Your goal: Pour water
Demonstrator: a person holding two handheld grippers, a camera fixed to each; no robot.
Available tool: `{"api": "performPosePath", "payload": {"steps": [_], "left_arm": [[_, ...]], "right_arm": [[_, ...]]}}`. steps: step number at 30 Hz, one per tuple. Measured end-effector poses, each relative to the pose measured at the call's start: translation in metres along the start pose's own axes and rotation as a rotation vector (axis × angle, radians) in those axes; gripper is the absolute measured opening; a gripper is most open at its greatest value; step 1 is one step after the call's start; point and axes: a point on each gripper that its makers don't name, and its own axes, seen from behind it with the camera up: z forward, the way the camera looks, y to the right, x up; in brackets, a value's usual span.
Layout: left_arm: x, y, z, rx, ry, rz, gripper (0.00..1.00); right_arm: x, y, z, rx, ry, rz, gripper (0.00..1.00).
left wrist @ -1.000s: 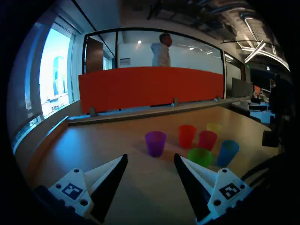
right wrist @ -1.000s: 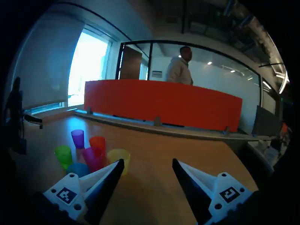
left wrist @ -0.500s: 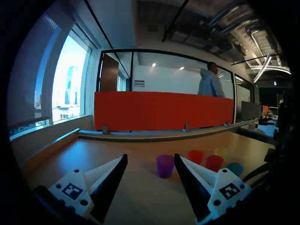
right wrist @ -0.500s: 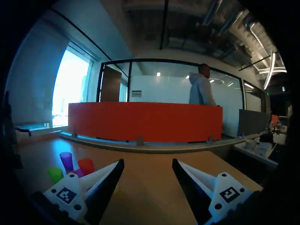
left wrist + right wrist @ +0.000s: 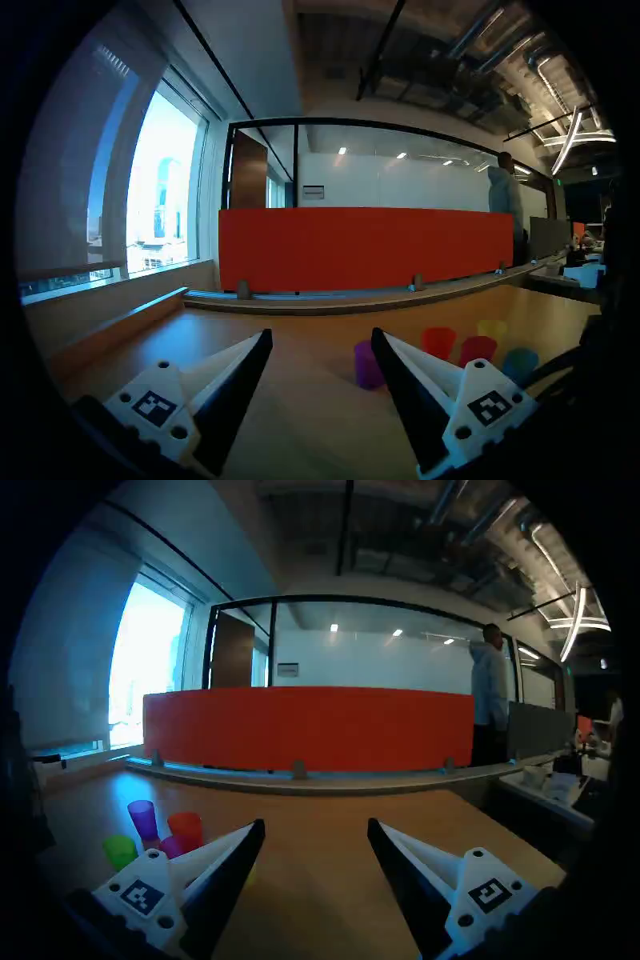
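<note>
cups decide the next move. in the left gripper view the left gripper (image 5: 320,376) stands wide apart and empty above the table (image 5: 308,420). the cluster lies ahead and off to its right. the purple cup (image 5: 366,364) is closest to the claw's line, just beside the inner edge of the right-hand finger and partly cut off by it. the orange cup (image 5: 438,341), pink cup (image 5: 478,350), yellow cup (image 5: 492,328) and blue cup (image 5: 520,363) sit farther right. all are upright, long axis vertical, seen from the side, so whether any holds water cannot be told. in the right gripper view the right gripper (image 5: 314,864) is likewise spread wide with nothing between its fingers. here the cups lie low and to the left: the purple cup (image 5: 144,818) at the back, the orange cup (image 5: 186,827) beside it, the green cup (image 5: 120,850) farthest left, and the pink cup (image 5: 171,846) half hidden behind the left-hand finger. a yellowish patch under that finger is too small to name. by my reading the left gripper is the nearer one, needing only a small swing rightward to line up on the purple cup. the right gripper would need a larger turn to the left. i cannot make out a jug or other water source.
</note>
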Motion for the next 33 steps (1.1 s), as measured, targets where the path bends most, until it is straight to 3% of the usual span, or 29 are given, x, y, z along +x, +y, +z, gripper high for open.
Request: {"api": "performPosePath", "payload": {"steps": [9, 21, 27, 33], "left_arm": [[0.001, -0.002, 0.007, 0.039, 0.030, 0.023, 0.92], [-0.025, -0.005, 0.016, 0.079, 0.023, 0.012, 0.92], [-0.035, -0.014, 0.015, 0.107, 0.017, 0.024, 0.92], [-0.043, -0.014, 0.011, 0.107, 0.012, 0.022, 0.92]], "right_arm": [[-0.002, 0.008, 0.002, -0.042, -0.025, 0.019, 0.99], [-0.006, -0.004, 0.007, -0.046, -0.052, 0.008, 1.00], [-0.009, -0.007, 0.012, -0.045, -0.062, 0.020, 1.00], [-0.006, -0.007, 0.014, -0.049, -0.061, 0.025, 0.99]]}}
